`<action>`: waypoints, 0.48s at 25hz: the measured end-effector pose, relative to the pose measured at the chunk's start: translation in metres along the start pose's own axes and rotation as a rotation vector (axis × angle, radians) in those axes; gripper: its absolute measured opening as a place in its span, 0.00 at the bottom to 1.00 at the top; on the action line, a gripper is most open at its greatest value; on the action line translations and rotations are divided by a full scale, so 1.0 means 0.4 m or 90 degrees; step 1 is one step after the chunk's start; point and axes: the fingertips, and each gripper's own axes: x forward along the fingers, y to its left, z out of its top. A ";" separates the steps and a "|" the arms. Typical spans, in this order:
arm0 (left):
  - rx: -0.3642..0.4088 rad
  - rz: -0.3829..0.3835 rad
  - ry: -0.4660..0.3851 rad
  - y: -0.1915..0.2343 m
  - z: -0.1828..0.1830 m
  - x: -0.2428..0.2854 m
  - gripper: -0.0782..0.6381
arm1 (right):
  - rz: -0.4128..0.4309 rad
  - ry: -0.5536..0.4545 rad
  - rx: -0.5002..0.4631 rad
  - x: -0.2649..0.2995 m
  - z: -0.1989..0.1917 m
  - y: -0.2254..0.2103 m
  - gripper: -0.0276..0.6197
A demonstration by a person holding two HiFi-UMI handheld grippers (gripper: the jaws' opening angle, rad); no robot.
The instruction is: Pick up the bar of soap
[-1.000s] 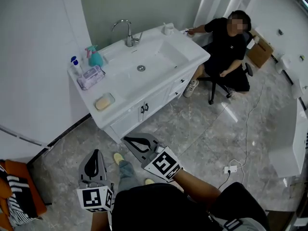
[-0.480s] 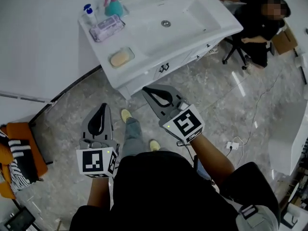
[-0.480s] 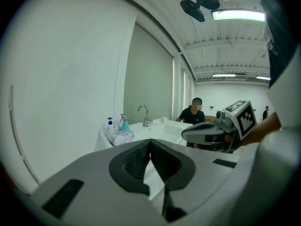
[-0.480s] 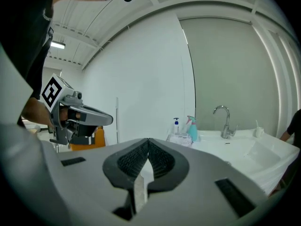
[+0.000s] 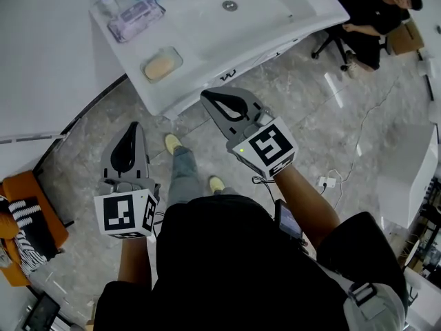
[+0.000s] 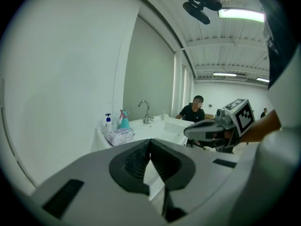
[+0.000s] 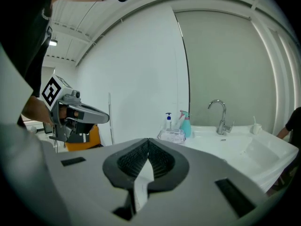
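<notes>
I had the left claw (image 5: 133, 127) and the right claw (image 5: 206, 94) both closed on nothing, pointing toward the table (image 5: 207, 43) but short of it. The bar of soap (image 5: 160, 66) lay near the table's front edge, apart from both, so I judged an approach came first.

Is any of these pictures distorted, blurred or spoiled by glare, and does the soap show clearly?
Head view: sharp and evenly lit, the bar of soap plain to see; pale reflections on the floor. Left gripper view: fisheye, dark corners, a bright ceiling lamp. Right gripper view: the same fisheye bending.
</notes>
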 end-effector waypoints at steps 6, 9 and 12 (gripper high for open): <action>0.002 -0.019 0.009 0.034 0.020 0.052 0.12 | -0.004 -0.006 -0.001 0.073 0.033 -0.041 0.05; 0.001 -0.027 0.015 0.058 0.025 0.071 0.12 | -0.010 -0.007 0.001 0.103 0.048 -0.056 0.05; 0.004 -0.039 0.021 0.086 0.030 0.090 0.12 | -0.014 -0.002 -0.001 0.139 0.062 -0.066 0.05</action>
